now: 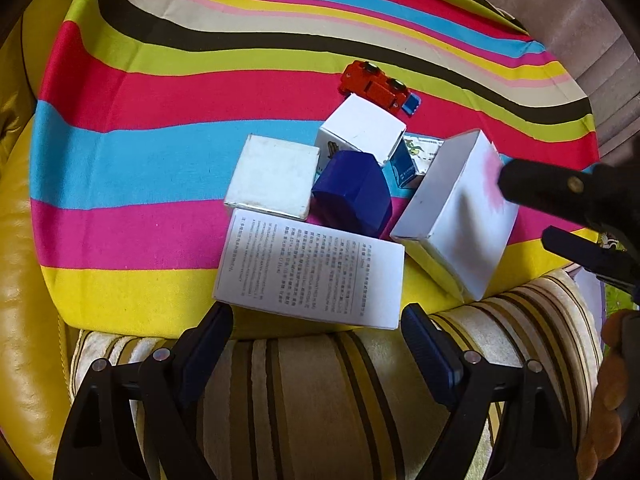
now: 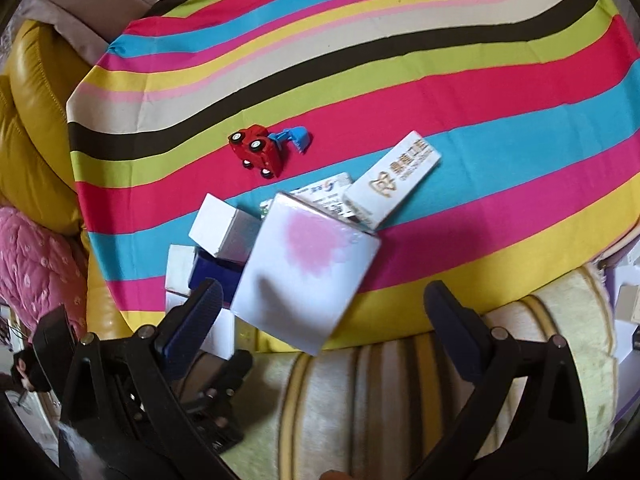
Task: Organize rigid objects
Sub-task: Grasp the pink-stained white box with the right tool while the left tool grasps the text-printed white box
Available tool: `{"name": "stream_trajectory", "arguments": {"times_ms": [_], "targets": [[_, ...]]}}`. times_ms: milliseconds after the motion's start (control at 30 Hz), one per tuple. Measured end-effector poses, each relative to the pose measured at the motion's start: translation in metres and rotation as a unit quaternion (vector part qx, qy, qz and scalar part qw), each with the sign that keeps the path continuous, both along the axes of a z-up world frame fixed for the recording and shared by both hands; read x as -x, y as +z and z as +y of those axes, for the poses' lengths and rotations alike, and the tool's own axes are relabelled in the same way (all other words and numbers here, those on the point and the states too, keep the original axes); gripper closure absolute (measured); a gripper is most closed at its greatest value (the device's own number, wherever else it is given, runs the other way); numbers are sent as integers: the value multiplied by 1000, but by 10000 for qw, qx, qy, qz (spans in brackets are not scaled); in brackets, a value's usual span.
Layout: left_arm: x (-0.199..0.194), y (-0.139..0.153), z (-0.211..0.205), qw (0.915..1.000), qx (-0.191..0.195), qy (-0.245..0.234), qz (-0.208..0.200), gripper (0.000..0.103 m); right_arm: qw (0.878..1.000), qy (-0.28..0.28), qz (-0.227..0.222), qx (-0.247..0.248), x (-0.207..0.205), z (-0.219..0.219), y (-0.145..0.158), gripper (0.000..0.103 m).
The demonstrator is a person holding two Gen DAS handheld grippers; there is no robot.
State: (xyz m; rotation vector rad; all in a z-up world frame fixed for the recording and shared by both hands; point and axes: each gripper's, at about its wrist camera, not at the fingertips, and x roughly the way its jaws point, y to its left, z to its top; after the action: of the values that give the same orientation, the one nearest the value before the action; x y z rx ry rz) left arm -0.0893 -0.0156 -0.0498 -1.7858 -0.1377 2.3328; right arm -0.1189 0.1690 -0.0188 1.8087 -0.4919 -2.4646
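Observation:
Several boxes lie in a heap on a striped cloth [image 1: 160,92]. A white box with printed text [image 1: 312,268] lies flat just beyond my left gripper [image 1: 316,316], which is open and holds nothing. Behind it are a dark blue box [image 1: 352,196], a flat white box [image 1: 272,178] and a white cube box [image 1: 362,126]. A large white box with a pink blot [image 2: 308,276] leans on the heap. My right gripper [image 2: 322,290] hovers over it, open, its pads apart from the box. A red toy car [image 2: 260,152] with a blue scoop lies farther back.
A long white box with a gold logo [image 2: 394,176] and some printed packets [image 2: 328,192] lie behind the heap. A striped cushion [image 2: 360,400] runs along the near edge. Yellow leather upholstery [image 1: 24,280] borders the left, with a pink quilted garment [image 2: 36,264] on it.

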Motion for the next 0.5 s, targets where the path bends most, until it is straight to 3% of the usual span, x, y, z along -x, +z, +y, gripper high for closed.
{"name": "stream_trajectory", "arguments": {"times_ms": [400, 500], "targets": [[-3, 7, -2, 9998, 24, -74, 156, 14, 9994, -214, -144, -239, 14, -15, -22, 2], [-6, 12, -13, 9992, -333, 18, 197, 5, 9994, -152, -177, -269, 15, -13, -26, 13]]}}
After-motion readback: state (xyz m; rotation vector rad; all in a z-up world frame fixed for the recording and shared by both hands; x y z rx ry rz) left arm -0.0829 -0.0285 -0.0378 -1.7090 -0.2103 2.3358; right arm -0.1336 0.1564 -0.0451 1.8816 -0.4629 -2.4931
